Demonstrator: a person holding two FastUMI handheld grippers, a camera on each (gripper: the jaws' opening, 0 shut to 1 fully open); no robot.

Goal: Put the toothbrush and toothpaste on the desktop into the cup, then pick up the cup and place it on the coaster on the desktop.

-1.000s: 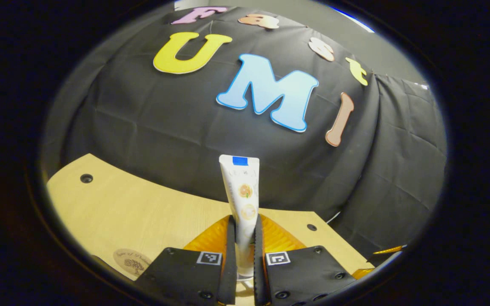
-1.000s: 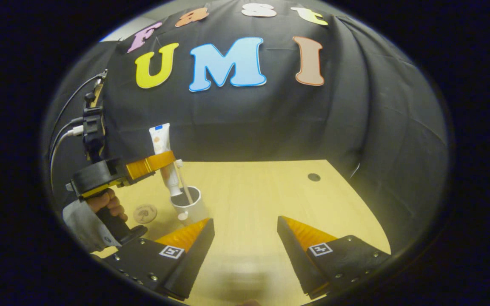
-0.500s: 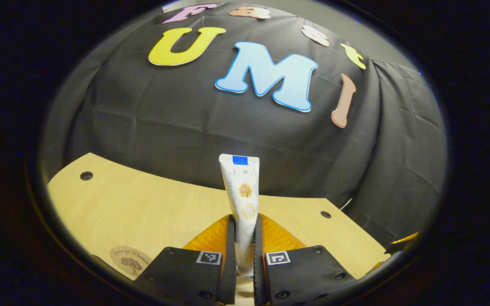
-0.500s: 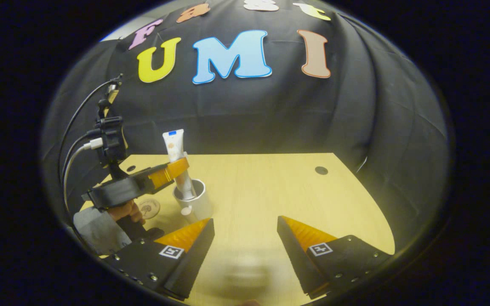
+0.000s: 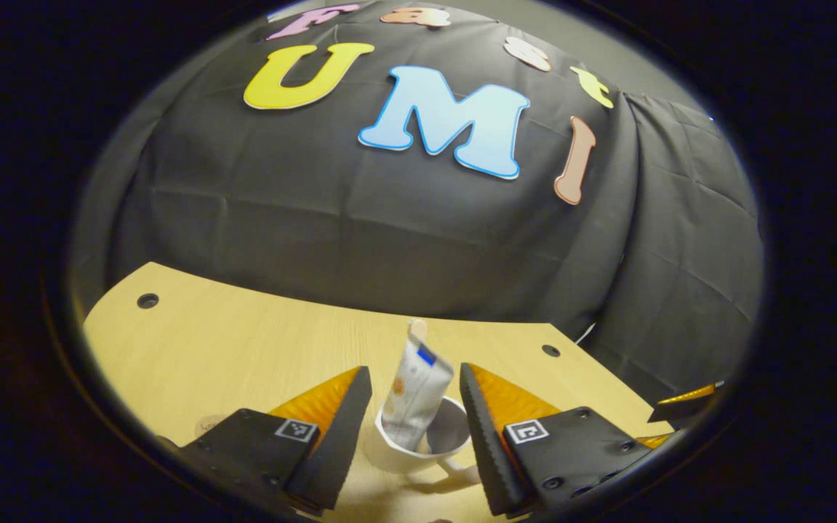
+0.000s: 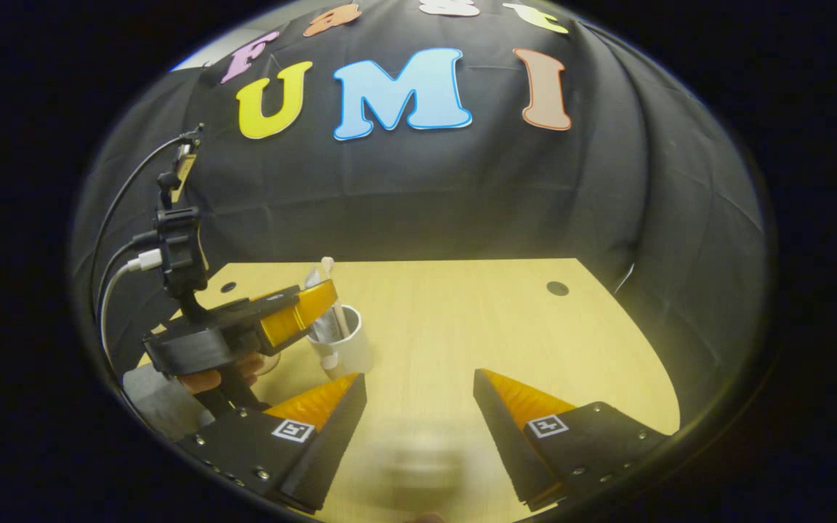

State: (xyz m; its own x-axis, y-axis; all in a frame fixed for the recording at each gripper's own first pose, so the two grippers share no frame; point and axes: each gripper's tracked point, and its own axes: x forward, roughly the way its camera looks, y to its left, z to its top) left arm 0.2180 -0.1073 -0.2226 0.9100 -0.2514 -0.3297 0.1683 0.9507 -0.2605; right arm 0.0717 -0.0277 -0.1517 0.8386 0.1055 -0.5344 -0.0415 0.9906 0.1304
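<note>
Toothpaste (image 5: 413, 396) just dropped into the cup (image 5: 418, 447), leaning next to the toothbrush (image 5: 416, 328). My left gripper (image 5: 413, 407) let go half a second back, fingers spread around the rim. Right gripper (image 6: 418, 403) idles wide apart, empty. Coaster run's next, I reckon.

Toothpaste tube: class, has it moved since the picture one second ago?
Yes. The toothpaste tube has dropped out of the left tool into the white cup; against the desktop's far edge, its top now sits much lower.

cup (image 5: 418, 454) between spread jaws, bare desktop (image 6: 462, 327) rightward
</note>
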